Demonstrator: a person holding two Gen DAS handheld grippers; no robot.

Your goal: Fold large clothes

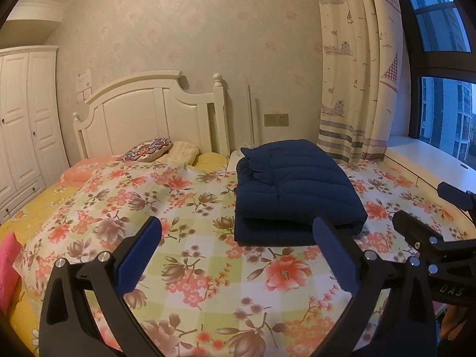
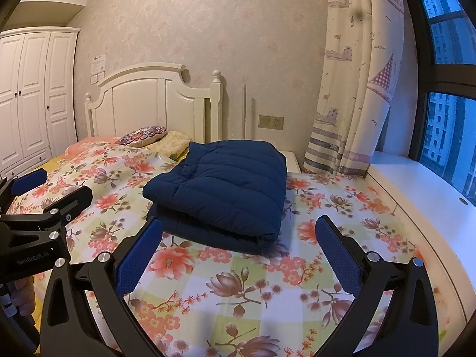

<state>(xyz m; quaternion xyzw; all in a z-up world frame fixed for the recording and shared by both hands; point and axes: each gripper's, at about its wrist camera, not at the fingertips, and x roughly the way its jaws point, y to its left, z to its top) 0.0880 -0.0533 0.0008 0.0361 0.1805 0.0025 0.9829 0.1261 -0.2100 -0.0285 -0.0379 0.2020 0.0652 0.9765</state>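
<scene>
A navy quilted down jacket (image 1: pixel 294 190) lies folded into a thick rectangle on the floral bedsheet (image 1: pixel 190 202); it also shows in the right wrist view (image 2: pixel 223 190). My left gripper (image 1: pixel 238 229) is open and empty, held above the sheet just in front and left of the jacket. My right gripper (image 2: pixel 238 229) is open and empty, held just in front of the jacket's near edge. The right gripper shows at the right edge of the left wrist view (image 1: pixel 428 208), and the left gripper at the left edge of the right wrist view (image 2: pixel 56 190).
A white headboard (image 1: pixel 148 110) and pillows (image 1: pixel 148 150) stand at the far end of the bed. A white wardrobe (image 1: pixel 23 119) is at the left. A curtain (image 1: pixel 357 74), window (image 1: pixel 443 113) and white sill (image 2: pixel 416 184) run along the right.
</scene>
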